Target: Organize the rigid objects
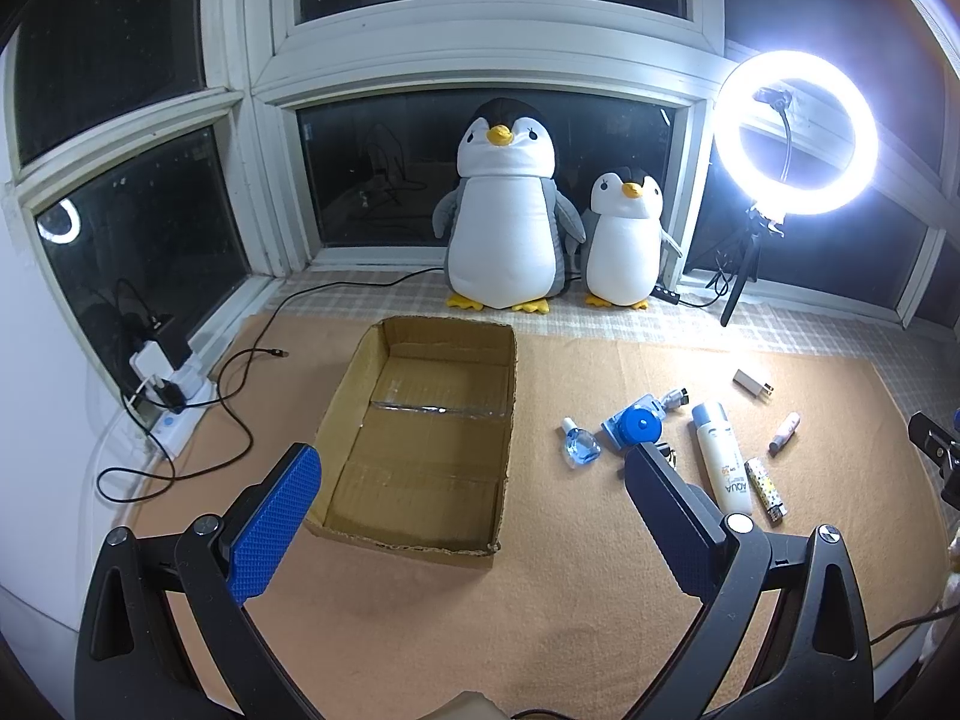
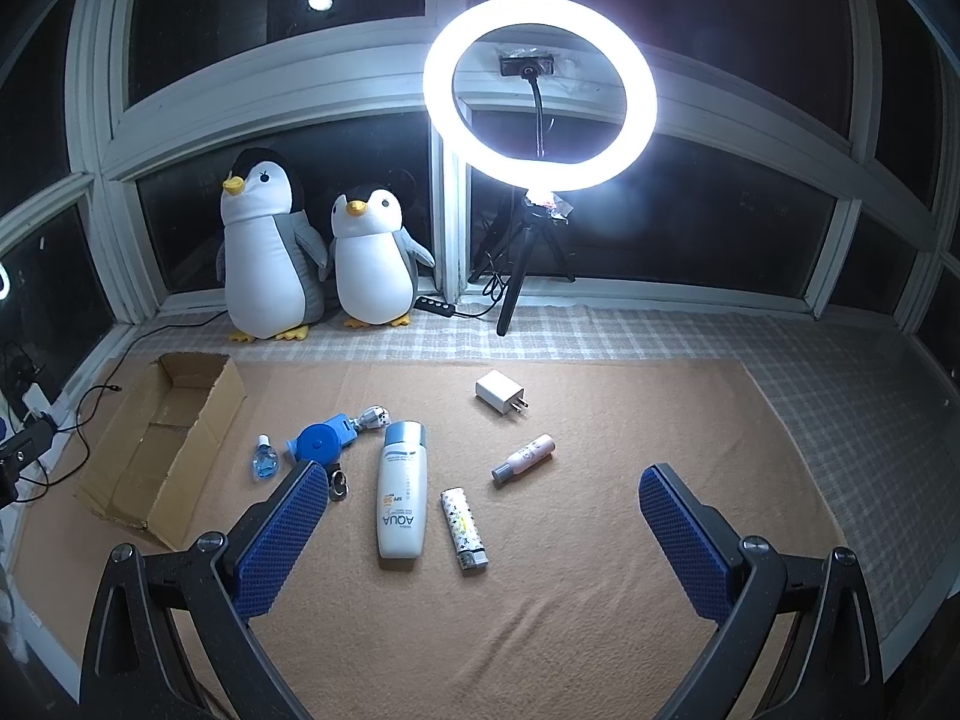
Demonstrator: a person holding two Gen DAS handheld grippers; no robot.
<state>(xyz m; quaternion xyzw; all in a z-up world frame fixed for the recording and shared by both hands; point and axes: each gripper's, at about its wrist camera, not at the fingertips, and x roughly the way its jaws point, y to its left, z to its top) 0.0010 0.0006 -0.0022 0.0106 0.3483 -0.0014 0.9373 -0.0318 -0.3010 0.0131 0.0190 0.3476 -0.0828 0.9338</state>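
Observation:
An open cardboard box lies with nothing inside on the tan mat. To its right lie a small blue bottle, a blue round device with a cable, a white AQUA sunscreen bottle, a patterned lighter, a pink tube and a white charger plug. My left gripper hovers open above the box's near end. Above the lighter and sunscreen, my right gripper is open and holds nothing.
Two plush penguins stand at the window. A lit ring light on a tripod stands at the back. A power strip with black cables lies at the left. A small ring-like item lies by the blue device.

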